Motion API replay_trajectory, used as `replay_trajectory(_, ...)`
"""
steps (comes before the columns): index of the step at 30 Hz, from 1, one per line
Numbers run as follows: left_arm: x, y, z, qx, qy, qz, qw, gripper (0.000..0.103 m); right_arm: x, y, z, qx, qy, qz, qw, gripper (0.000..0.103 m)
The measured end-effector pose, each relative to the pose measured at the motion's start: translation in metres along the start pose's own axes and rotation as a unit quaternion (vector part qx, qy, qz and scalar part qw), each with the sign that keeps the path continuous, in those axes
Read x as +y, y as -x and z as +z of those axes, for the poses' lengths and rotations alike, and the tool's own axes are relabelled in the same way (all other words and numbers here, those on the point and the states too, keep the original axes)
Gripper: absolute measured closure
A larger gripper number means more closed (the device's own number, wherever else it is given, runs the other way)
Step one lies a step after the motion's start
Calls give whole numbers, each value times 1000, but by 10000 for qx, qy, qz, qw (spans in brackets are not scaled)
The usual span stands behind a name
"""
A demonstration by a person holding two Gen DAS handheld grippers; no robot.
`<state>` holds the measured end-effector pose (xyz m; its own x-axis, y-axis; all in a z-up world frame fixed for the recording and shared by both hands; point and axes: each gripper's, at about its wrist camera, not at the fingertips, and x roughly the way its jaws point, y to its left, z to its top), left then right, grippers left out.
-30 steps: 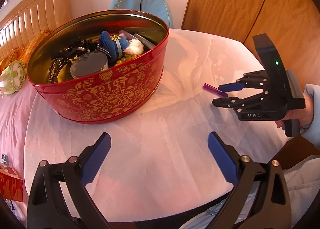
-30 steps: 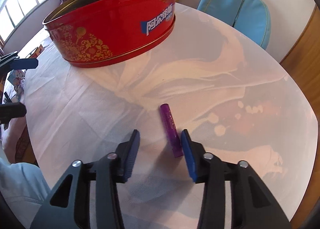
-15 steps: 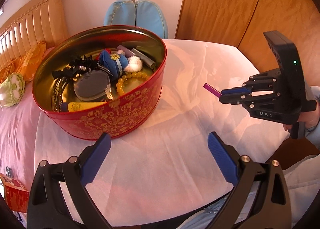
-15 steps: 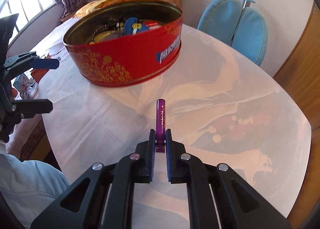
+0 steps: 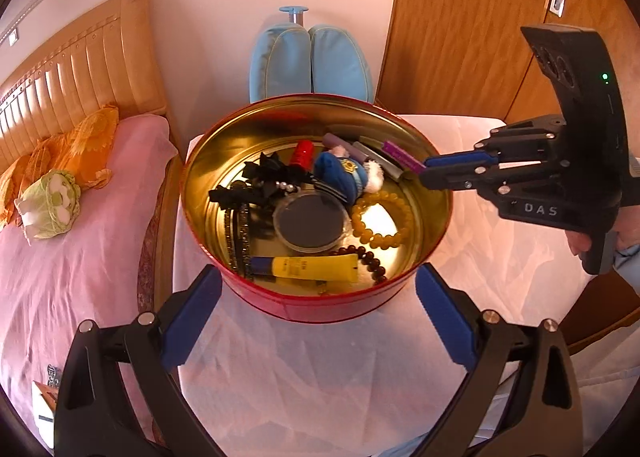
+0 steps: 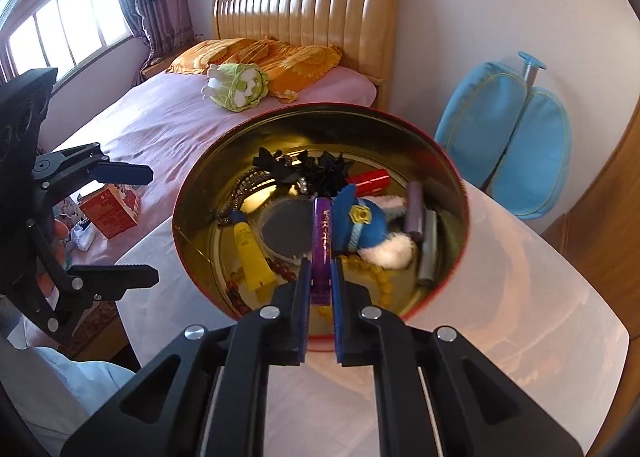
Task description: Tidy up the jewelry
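Right claw (image 6: 321,281) clamps purple tube (image 6: 322,235)

purple tube (image 6: 322,234) lower end hidden between jaws, lettering illegible

— What's on my right camera?

— My right gripper (image 6: 320,281) is clamped on a purple tube (image 6: 322,233), held over the open red tin (image 6: 460,193) on the white table (image 6: 520,297).

— What's in the tin?

— A blue plush toy (image 6: 358,223), a yellow tube (image 6: 252,249), a round mirror (image 6: 286,231), beads and black hair clips. My left gripper (image 6: 128,225) hangs spread wide at the left edge.
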<state>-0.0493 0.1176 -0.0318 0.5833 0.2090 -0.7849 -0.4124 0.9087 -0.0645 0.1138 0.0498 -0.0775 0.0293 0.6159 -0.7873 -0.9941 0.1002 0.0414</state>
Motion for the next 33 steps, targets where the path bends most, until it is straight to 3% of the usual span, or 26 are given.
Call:
replay_trajectory(8,46,-4,-2,18,13,-71,10000,8,29,-55,16,563,138,-195,9981,92)
replay_trajectory(9,47,-5,-3,30,-17,-76,10000,8,30,-56,15,600,183,-294,9976,88)
replay_trajectory(12,47,-8,-2,41,-87,-101,9999,8,30,-52,14,551,140,-362,9977,38)
replay_trajectory(14,45,-9,0,36,-111,-95,9999,8,30,-43,13,410,60,-391,9984,33)
replay_trajectory(16,41,-9,1,28,-157,-54,9999,8,27,-35,12,296,-20,-525,9982,16)
replay_trajectory(17,40,-9,2,20,-184,-38,9998,8,26,-32,10,237,-64,-564,9981,13)
replay_trajectory(33,-4,-2,12,-37,-250,74,9997,8,10,34,-30,-147,-572,-818,9949,9)
